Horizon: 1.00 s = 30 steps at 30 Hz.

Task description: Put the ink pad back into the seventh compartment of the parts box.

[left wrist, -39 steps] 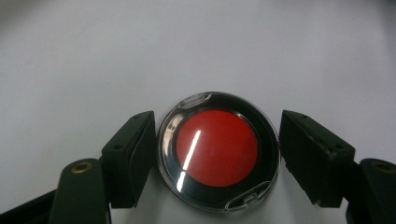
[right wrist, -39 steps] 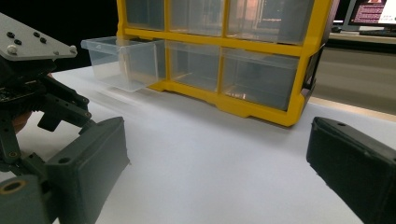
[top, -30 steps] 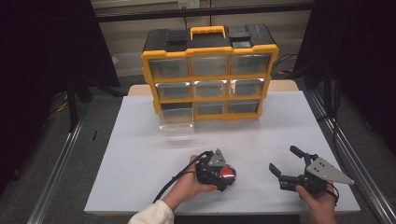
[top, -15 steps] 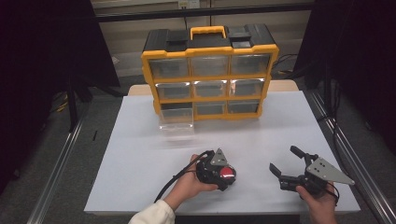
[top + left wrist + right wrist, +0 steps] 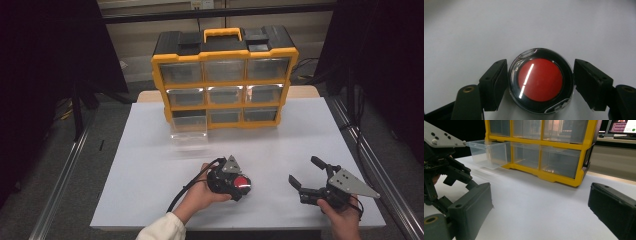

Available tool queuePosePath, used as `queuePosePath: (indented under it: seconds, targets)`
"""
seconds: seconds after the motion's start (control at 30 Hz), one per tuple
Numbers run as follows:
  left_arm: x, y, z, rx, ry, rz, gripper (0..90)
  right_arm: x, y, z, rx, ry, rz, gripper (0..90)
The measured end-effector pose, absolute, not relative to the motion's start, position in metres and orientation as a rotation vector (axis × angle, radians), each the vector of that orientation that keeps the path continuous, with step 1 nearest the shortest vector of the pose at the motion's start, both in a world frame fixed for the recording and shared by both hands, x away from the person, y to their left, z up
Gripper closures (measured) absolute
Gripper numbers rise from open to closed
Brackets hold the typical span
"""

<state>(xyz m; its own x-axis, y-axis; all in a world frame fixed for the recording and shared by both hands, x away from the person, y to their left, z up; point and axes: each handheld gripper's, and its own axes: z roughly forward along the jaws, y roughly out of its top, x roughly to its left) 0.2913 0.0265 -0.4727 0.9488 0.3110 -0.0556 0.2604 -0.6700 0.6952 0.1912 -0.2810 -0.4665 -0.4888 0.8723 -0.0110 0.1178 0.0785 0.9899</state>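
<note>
Red-lidded round case: flat on the white desk, near the front edge, left of centre; clear rim, black ring, red disc with a streak of glare.
Left tool: pointed down over the case, jaws on either side of it; one pad at the rim or just shy of it, the other with a sliver of desk showing between; contact impossible to confirm, so no firm grip seen.
Left hand: wrapped round the tool body, white sleeve at the wrist.
Right tool: held low over the desk, well to the right of the case, jaws wide apart with nothing between them, aimed toward the cabinet.
Drawer cabinet: yellow frame, black top with yellow handle, three rows of three clear drawers, at the far side of the desk.
Bottom-left drawer: pulled out past the frame, see-through, contents unclear.
</note>
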Motion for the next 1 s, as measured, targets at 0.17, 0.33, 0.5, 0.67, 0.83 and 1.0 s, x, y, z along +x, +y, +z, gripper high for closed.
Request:
queuePosePath:
  seconds: [0.17, 0.33, 0.5, 0.67, 0.83, 1.0]
  targets:
    - [0.293, 0.028, -0.470, 2.284, 0.437, 0.071, 29.3, 0.191, -0.281, -0.466, 0.988, 1.705, 1.470, 4.9]
    - [0.295, 0.031, -0.465, 2.281, 0.452, 0.074, 29.3, 0.191, -0.281, -0.466, 0.988, 1.709, 1.470, 4.9]
    - [0.297, 0.033, -0.460, 2.280, 0.456, 0.067, 29.3, 0.191, -0.281, -0.467, 0.988, 1.710, 1.472, 4.9]
    - [0.300, 0.036, -0.455, 2.311, 0.443, 0.075, 29.3, 0.191, -0.281, -0.467, 0.988, 1.710, 1.472, 4.9]
    - [0.301, 0.036, -0.454, 2.296, 0.462, 0.064, 29.3, 0.191, -0.281, -0.466, 0.988, 1.713, 1.472, 4.9]
    - [0.303, 0.037, -0.452, 2.284, 0.463, 0.049, 29.3, 0.191, -0.281, -0.467, 0.990, 1.709, 1.473, 4.9]
